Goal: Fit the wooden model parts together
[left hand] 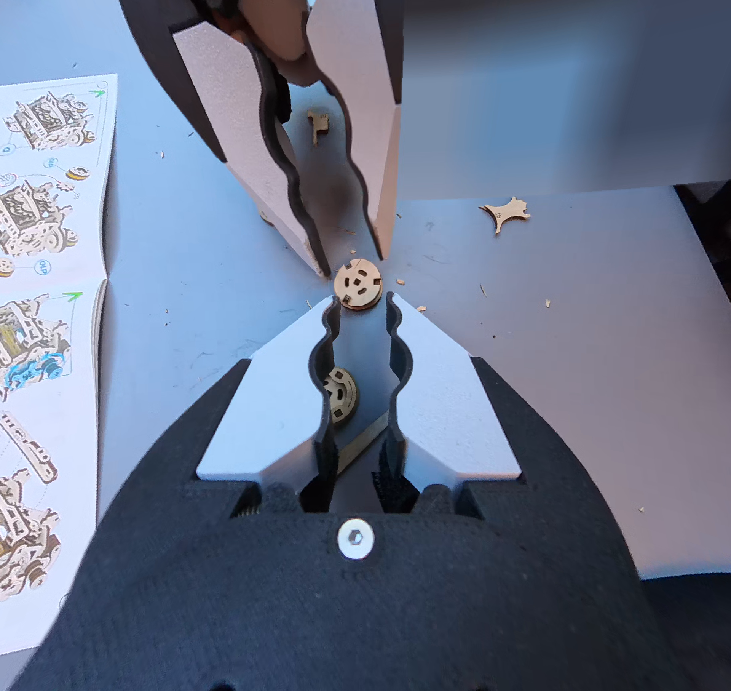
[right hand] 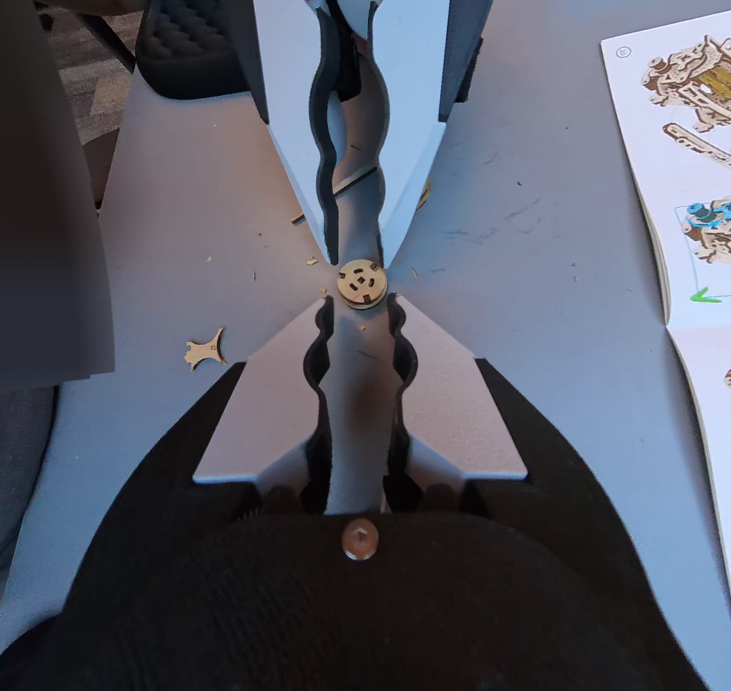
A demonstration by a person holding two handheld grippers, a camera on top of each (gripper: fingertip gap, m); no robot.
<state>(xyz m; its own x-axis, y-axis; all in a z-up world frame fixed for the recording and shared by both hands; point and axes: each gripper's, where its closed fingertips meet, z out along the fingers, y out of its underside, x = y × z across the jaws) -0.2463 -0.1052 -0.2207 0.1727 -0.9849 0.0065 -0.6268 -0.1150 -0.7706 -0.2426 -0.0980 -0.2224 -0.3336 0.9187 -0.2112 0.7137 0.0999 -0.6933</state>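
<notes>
Wooden disc (left hand: 358,284) flat on table (left hand: 553,355) | second disc (left hand: 340,395) half hidden behind finger | left gripper (left hand: 363,300) and right gripper (right hand: 360,300) faced tip-to-tip, both spread, nothing pinched

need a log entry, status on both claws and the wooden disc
Left claw open, tips flanking the round wooden disc. Right claw open, facing it from the opposite side. Disc flat on table, ungripped. Second disc under left claw; wood chips scattered around.

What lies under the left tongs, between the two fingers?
Under the left tongs a second slotted wooden disc lies on the table, partly covered by one finger; a thin strip runs beside it.
</notes>
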